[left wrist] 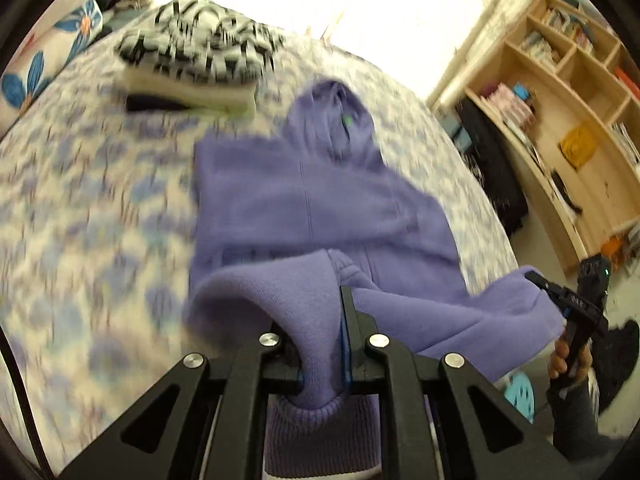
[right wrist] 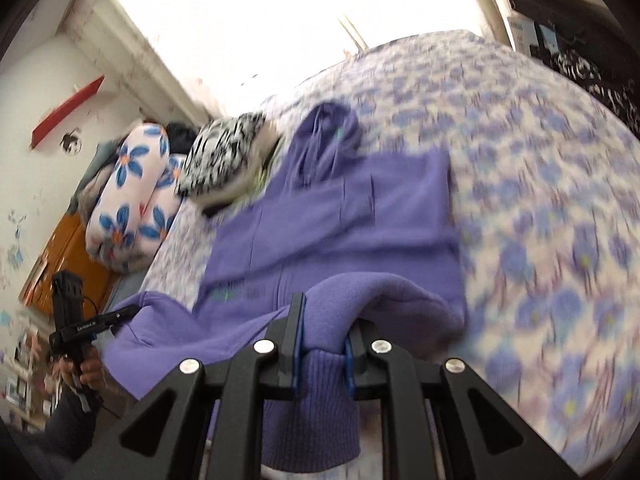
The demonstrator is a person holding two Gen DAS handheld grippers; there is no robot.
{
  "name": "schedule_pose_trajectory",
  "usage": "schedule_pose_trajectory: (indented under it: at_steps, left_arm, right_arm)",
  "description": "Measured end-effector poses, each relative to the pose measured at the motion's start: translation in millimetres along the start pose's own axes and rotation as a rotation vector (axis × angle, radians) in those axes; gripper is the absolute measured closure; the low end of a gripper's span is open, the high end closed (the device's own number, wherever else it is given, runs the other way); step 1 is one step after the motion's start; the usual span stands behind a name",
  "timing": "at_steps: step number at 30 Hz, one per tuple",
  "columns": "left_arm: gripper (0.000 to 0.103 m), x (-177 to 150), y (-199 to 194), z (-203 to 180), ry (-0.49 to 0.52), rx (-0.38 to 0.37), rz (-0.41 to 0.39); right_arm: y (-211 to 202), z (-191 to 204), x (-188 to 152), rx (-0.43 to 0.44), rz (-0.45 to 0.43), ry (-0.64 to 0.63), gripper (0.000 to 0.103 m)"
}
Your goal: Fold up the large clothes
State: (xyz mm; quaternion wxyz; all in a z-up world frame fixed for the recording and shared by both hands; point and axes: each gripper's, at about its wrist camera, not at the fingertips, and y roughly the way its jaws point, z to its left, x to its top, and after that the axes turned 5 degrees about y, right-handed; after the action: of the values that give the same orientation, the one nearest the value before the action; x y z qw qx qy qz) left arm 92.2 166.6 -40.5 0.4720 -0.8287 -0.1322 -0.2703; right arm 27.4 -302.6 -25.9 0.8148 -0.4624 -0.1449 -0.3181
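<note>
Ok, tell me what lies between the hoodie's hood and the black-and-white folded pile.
Only bare flowered bedsheet separates the hood from the black-and-white pile in the left wrist view; they lie close but apart.

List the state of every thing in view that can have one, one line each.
Purple hoodie: spread on the bed, hood away from the cameras, bottom hem lifted at both corners.
Left tongs: shut on the hoodie's ribbed hem.
Right tongs: shut on the hoodie's ribbed hem.
Black-and-white patterned garment: folded, on top of a stack beyond the hoodie.
Floral bedsheet: spread flat under the hoodie.
Wooden bookshelf: open compartments, holding books.
</note>
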Motion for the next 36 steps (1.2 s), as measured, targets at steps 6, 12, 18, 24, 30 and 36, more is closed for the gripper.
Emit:
schedule_pose_trajectory:
  at_steps: [6, 12, 18, 24, 30, 36]
  left_arm:
    - [0.079, 75.5, 67.2, 25.9, -0.101, 0.038, -0.003]
    - [0.036, 102.5, 133.7, 62.9, -0.249, 0.01, 0.098]
    - [0.027, 115.7, 147.5, 73.2, -0.212, 0.099, 0.073]
    - [0.027, 116.5, 169.4, 77.0, -0.082, 0.224, 0.125]
    - [0.027, 119.4, 182.4, 84.2, 0.002, 0.291, 0.12]
    - [0.041, 125.4, 189.7, 85.5, 0.071, 0.299, 0.094]
  right_arm:
    - [68.1, -19.6, 71.2, -0.086, -0.009, 0.114, 0.08]
    - [112.7, -38.5, 94.6, -0.076, 0.021, 0.226, 0.034]
    - [129.4, -53.0, 97.5, -0.13, 0.022, 0.201, 0.029]
    - [143.4, -69.1, 98.8, -0.205, 0.005, 0.15, 0.029]
    - [164.8, -79.2, 105.0, -0.251, 0.026, 0.095, 0.03]
    - [193.6, -74.2, 108.8, -0.288, 0.08, 0.003, 0.036]
